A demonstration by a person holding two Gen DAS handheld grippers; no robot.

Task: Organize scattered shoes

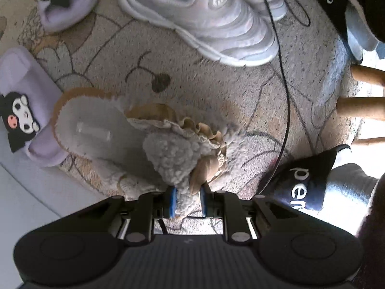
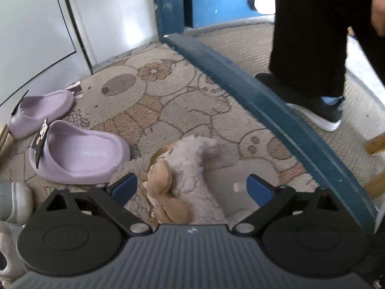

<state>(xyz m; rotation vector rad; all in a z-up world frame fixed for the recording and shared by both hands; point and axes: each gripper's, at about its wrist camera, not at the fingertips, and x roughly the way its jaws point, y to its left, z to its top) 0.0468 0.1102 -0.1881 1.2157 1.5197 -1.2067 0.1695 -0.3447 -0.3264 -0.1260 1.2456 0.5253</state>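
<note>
down low, the left gripper (image 1: 187, 201) is clamped on a fluffy slipper (image 1: 154, 142); the right gripper (image 2: 191, 190) stands apart over its mate (image 2: 192, 168), lilac clogs (image 2: 79, 159) at ten o'clock.

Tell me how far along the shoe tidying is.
Done: two purple slippers sit side by side by the wall. In hand: the left tool pinches a fluffy slipper; the right tool is open around a matching one. Left: the white sneakers.

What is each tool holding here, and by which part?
The left tool pinches a fluffy grey slipper by its fleecy upper beside the tan bow. The right tool straddles a matching slipper, holding nothing.
</note>
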